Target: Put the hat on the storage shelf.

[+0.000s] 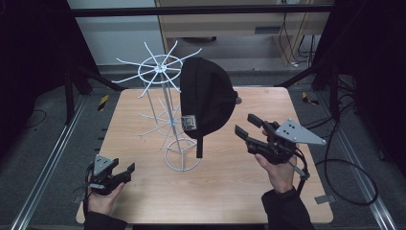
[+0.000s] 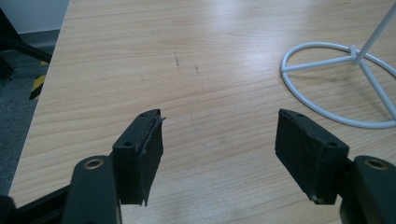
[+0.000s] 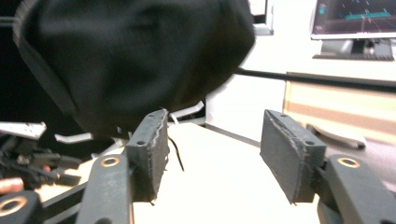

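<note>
I am looking down on a wooden desk (image 1: 143, 201) where a white wire rack (image 1: 165, 103) is standing near the middle, its ring base resting flat. A black cap (image 1: 207, 98) is hanging from one of the rack's upper prongs on the right side, its strap dangling toward the desk.

I am holding the right gripper (image 1: 249, 128) raised just beside the cap, pointing at its lower edge, with the jaws spread apart and gripping nothing. In the right gripper view the cap (image 3: 135, 56) is looming just beyond the jaws and not yet between them.

The left gripper (image 1: 125, 171) is waiting low near the desk's front left corner, well apart from the rack, jaws released and empty.

I judge the work to be at its start: the cap is hanging untouched, so closing on it and lifting it off the prong are both left.
</note>
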The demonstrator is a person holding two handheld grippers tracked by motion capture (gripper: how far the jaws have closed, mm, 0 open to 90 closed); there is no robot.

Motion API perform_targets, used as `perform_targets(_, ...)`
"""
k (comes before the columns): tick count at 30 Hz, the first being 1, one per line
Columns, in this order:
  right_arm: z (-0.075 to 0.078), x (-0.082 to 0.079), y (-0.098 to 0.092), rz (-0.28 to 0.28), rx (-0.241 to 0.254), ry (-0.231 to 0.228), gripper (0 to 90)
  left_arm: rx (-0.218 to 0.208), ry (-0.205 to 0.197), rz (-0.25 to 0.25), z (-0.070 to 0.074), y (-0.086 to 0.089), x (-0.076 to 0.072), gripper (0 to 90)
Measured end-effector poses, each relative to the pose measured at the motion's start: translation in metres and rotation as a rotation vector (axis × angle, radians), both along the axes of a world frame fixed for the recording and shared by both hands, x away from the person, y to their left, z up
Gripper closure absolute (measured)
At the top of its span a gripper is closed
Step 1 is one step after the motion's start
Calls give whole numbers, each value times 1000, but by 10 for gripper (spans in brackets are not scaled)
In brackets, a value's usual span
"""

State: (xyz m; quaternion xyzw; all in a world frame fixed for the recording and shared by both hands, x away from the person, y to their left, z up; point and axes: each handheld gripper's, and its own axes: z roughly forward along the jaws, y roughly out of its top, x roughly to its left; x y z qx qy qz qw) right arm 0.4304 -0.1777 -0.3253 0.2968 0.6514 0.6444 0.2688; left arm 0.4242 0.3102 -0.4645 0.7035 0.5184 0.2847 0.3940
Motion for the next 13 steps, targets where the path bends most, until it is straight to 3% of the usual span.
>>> perform_targets(7,-45,-1,-28,-80,-76,113,300,-4,-3,-2,0,0,0,310)
perform_targets(13,-100,10,-54,-165,-158,286,207,5,2,-9,-2,-1,1,294)
